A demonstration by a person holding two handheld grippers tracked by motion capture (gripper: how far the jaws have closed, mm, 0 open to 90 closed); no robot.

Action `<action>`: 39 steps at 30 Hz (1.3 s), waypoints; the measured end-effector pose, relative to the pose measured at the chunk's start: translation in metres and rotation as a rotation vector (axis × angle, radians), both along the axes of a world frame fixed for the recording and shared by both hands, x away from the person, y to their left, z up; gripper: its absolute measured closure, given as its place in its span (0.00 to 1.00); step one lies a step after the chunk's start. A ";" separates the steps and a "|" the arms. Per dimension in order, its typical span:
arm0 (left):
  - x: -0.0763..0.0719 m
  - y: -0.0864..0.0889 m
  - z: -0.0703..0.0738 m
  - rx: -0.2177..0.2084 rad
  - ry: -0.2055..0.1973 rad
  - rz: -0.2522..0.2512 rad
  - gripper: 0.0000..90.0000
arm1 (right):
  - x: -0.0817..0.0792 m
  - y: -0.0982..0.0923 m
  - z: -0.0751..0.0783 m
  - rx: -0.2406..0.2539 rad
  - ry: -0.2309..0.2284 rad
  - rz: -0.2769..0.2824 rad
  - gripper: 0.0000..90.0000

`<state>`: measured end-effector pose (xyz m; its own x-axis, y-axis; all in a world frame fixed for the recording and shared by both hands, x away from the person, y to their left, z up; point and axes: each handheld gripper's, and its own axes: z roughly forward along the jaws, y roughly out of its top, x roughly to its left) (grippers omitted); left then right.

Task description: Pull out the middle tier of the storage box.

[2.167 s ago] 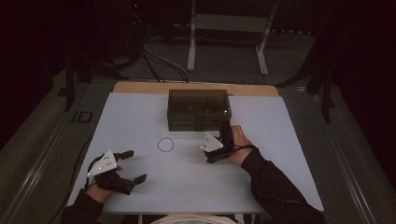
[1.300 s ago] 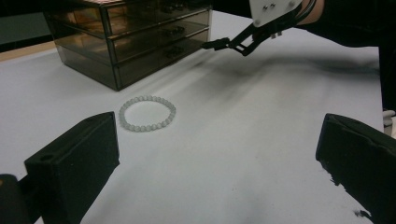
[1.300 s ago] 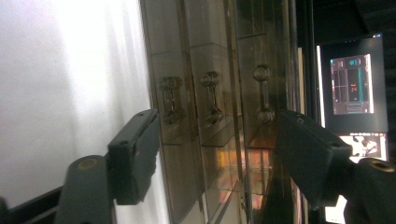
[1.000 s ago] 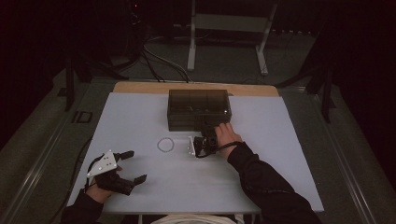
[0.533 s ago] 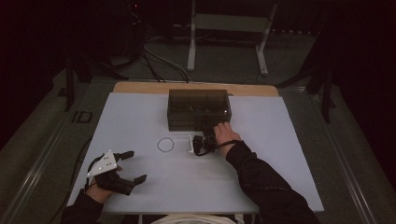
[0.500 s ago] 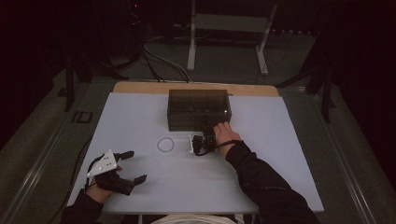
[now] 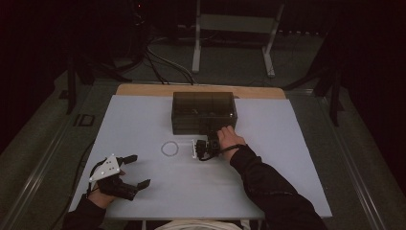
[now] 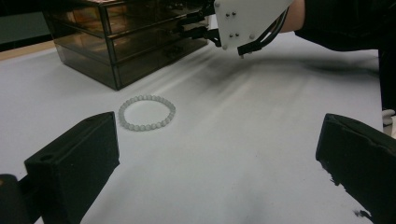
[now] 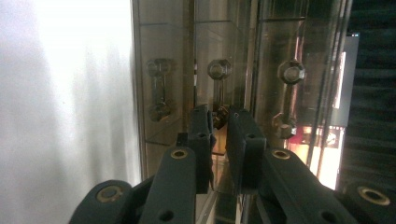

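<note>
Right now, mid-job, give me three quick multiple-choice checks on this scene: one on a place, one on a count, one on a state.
1. Where does the bead bracelet lie?
A. Inside a drawer
B. On the table, in front of the drawer box
C. Between the left gripper's jaws

2. How many handles does the right gripper view show on the drawer box?
A. One
B. Three
C. Five

3. How do the left gripper jaws stand?
A. Wide apart with nothing between them
B. Closed on the bracelet
C. Closed on a handle

Answers: 
1 B, it rests on the white table apart from the box. 
2 B, three handles side by side, the middle handle at the right gripper. 
3 A, only bare table lies between the jaws.
</note>
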<state>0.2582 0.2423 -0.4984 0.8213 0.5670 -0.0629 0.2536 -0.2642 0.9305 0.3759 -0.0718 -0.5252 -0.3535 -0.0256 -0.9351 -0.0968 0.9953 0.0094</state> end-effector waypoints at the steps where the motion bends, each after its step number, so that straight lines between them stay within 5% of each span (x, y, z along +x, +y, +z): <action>1: 0.000 0.000 0.000 0.000 0.000 0.000 0.01 | -0.001 0.000 0.000 0.010 -0.004 -0.003 0.89; 27: 0.001 -0.001 -0.001 0.001 0.005 -0.001 0.01 | -0.022 -0.005 0.002 0.017 0.027 0.026 0.88; 36: 0.001 -0.001 -0.001 0.002 0.007 0.001 0.01 | -0.021 -0.007 0.007 0.032 0.066 0.034 0.85; 39: 0.001 -0.001 -0.001 0.001 0.007 0.000 0.01 | -0.021 -0.008 0.013 0.048 0.117 0.044 0.80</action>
<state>0.2592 0.2415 -0.4994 0.8207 0.5672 -0.0682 0.2604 -0.2651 0.9284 0.3545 -0.0795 -0.5118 -0.4595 0.0008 -0.8882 -0.1354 0.9883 0.0709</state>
